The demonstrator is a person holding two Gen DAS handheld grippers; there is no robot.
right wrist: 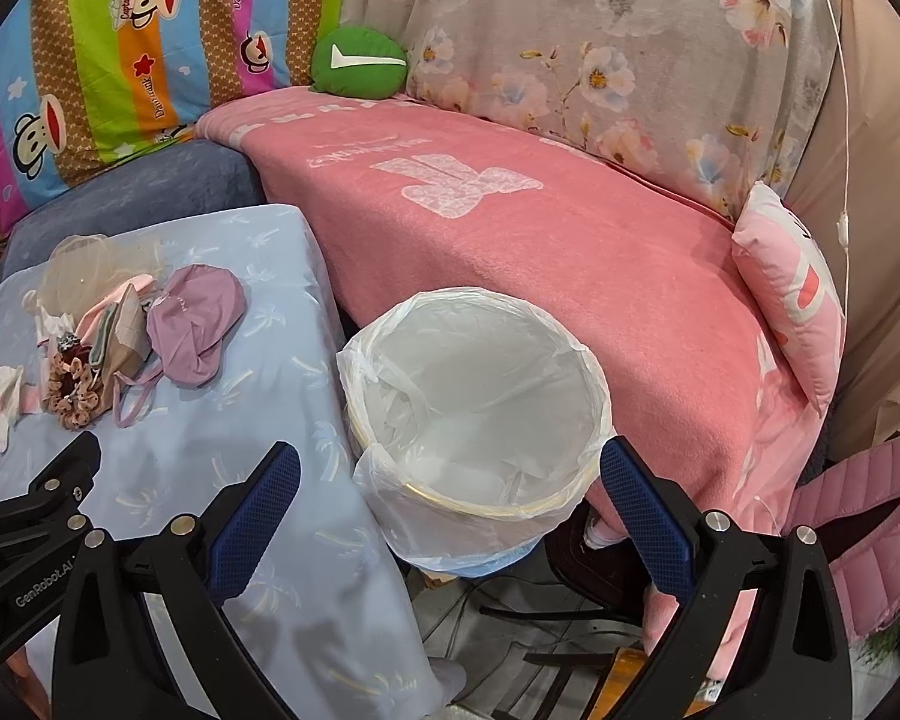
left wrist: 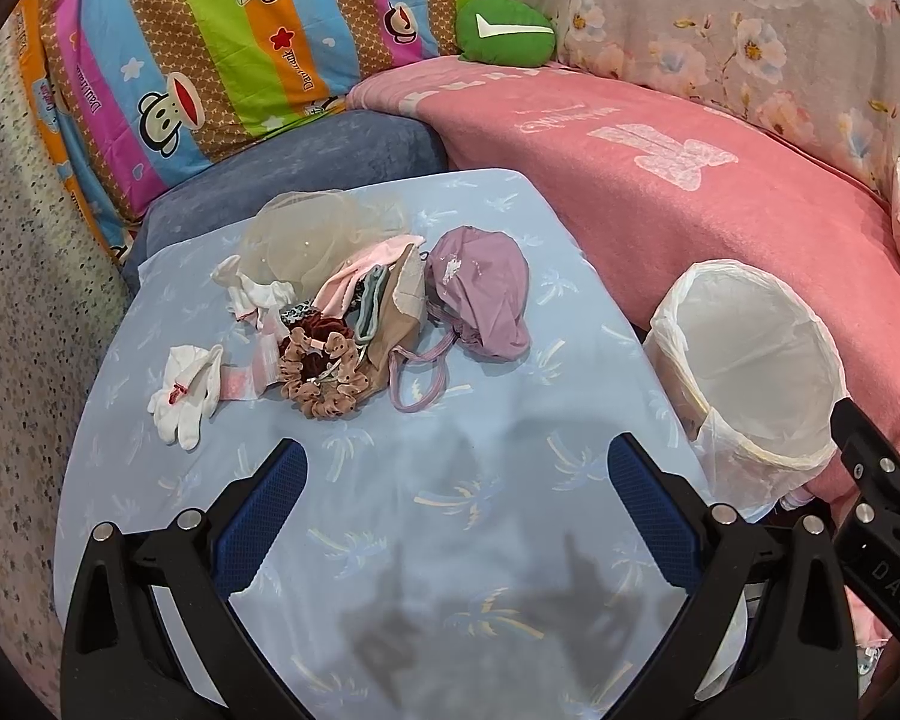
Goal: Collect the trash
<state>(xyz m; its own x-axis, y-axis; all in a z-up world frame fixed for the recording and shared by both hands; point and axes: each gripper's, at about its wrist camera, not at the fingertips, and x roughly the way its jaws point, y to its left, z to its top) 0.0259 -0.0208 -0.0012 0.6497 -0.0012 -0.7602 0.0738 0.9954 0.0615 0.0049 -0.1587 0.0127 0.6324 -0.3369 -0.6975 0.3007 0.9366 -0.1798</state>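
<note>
A pile of soft scraps lies on the light blue table (left wrist: 450,540): a purple drawstring pouch (left wrist: 486,294), a brown scrunchie (left wrist: 321,375), a white glove (left wrist: 183,387), beige netting (left wrist: 306,234) and pink cloth. The pile also shows in the right wrist view, with the pouch (right wrist: 195,321) at far left. A bin with a white plastic liner (left wrist: 750,372) stands right of the table, seemingly empty inside (right wrist: 480,384). My left gripper (left wrist: 456,468) is open and empty above the table, short of the pile. My right gripper (right wrist: 450,474) is open and empty over the bin's near rim.
A pink blanket (right wrist: 540,228) covers the seat behind the bin. A green cushion (left wrist: 504,30), a striped cartoon cloth (left wrist: 198,48) and a floral cloth (right wrist: 600,48) line the back. A pink pillow (right wrist: 798,294) lies at right. Chair legs and cables (right wrist: 540,630) sit below the bin.
</note>
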